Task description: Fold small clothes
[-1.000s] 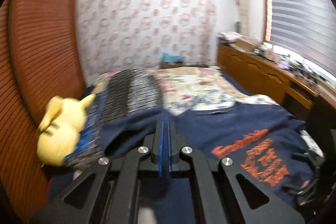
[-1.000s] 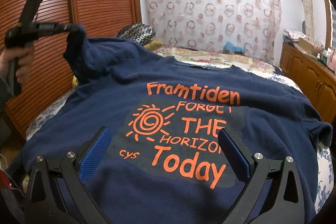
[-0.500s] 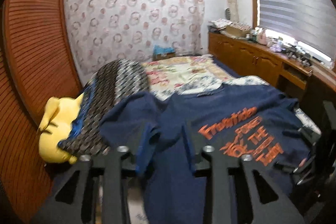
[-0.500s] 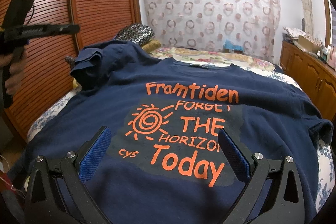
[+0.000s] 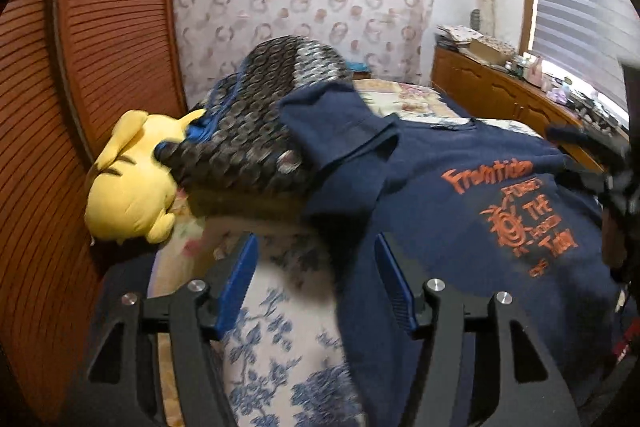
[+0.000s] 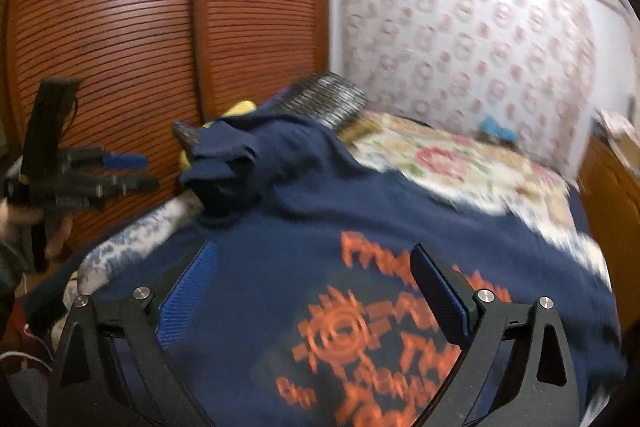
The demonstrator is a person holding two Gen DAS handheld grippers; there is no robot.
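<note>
A navy T-shirt with orange print [image 5: 460, 227] lies spread face up on the bed; it also shows in the right wrist view [image 6: 320, 251]. Its left sleeve [image 5: 340, 135] is folded over onto the shoulder in a crumpled bunch [image 6: 240, 159]. My left gripper [image 5: 316, 255] is open and empty, at the shirt's left edge, over the floral sheet. In the right wrist view it [image 6: 132, 171] hangs left of the bed. My right gripper [image 6: 312, 267] is open and empty, just above the shirt's print.
A yellow plush toy [image 5: 132, 179] and a dark patterned pillow [image 5: 260, 131] lie at the bed's left side by the louvred wooden wardrobe doors [image 6: 160, 27]. A floral quilt [image 6: 460, 163] covers the far bed. A wooden cabinet [image 5: 500, 99] runs along the right wall.
My left gripper opened, let go of the sleeve, which dropped onto the shoulder, and drew back to the left. My right gripper swung left over the print.
</note>
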